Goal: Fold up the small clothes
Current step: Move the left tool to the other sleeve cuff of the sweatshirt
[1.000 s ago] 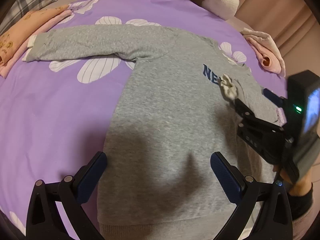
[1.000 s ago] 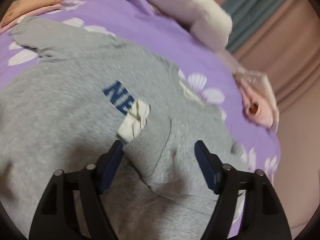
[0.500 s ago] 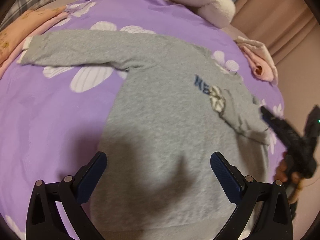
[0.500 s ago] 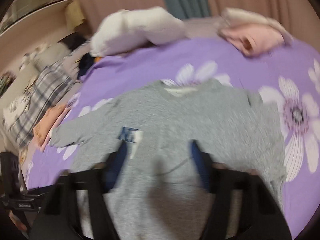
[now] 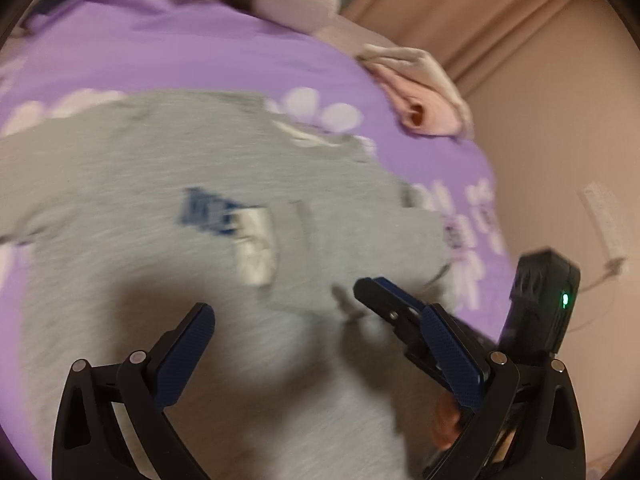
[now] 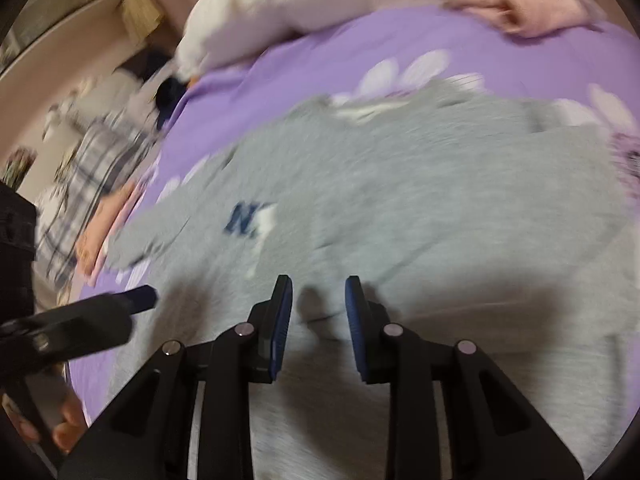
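A grey sweatshirt (image 5: pixel 168 184) with navy letters lies flat on the purple flowered bedspread (image 5: pixel 200 36). Its right sleeve is folded in across the chest, the white cuff (image 5: pixel 256 248) beside the letters. It also shows in the right wrist view (image 6: pixel 400 184). My left gripper (image 5: pixel 320 344) is open and empty above the sweatshirt's lower body. My right gripper (image 6: pixel 318 308) has its jaws narrowed, a gap still between them, empty, over the lower middle of the sweatshirt. It also shows in the left wrist view (image 5: pixel 380 296). Both views are blurred.
A pink folded garment (image 5: pixel 420 108) lies at the bed's far right corner. A white pillow (image 6: pixel 272 12) sits at the head. Plaid and peach clothes (image 6: pixel 92 184) lie along the left side. Beige curtain and wall (image 5: pixel 540 80) stand past the bed's right edge.
My right gripper let the folded sleeve lie, swung round to the hem side and narrowed its jaws. My left gripper shifted right over the sweatshirt, staying open.
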`<state>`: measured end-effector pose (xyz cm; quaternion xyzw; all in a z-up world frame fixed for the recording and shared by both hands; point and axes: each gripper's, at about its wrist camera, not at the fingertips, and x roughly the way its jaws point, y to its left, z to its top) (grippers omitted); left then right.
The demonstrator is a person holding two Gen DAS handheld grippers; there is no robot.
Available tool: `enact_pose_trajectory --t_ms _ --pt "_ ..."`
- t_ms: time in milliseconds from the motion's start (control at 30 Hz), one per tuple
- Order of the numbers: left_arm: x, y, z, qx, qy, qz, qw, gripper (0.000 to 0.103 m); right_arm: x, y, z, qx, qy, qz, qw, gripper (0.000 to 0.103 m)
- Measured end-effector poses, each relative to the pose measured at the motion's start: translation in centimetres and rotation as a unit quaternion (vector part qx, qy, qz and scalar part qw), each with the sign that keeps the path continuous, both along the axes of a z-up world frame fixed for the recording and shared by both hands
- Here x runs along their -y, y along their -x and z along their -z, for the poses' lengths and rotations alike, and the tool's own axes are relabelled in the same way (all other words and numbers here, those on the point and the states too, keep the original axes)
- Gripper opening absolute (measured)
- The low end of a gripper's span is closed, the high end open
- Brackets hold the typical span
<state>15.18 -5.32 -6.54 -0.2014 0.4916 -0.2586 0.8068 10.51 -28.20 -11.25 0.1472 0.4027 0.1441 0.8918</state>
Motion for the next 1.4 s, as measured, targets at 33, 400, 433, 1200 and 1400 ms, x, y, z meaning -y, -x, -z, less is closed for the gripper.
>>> enact_pose_trajectory --t_ms 33,400,433,1200,1400 --pt "0.3 -0.4 0.1 -0.004 0.011 0.002 0.9999 0.101 1.0 0.2 -0.3 0.003 -0.003 0.012 1.0 0.03" --pt "4.5 -4.4 4.2 -0.04 -0.009 0.002 0.9991 0.074 7.7 -0.3 1.1 -0.034 0.009 0.09 0.995 0.027" --pt "4.3 -4.4 4.3 -0.037 -0.009 0.002 0.9993 0.074 8.0 -0.2 1.4 -0.04 0.01 0.093 0.995 0.027" --pt "5.0 -1.9 5.1 0.029 -0.244 0.017 0.9691 0.072 6.5 3.8 2.2 -0.059 0.149 0.051 0.986 0.014" --pt "3.9 -0.5 4.3 0.026 -0.235 0.026 0.9712 0.072 7.0 5.1 1.8 -0.063 0.135 0.061 0.987 0.016"
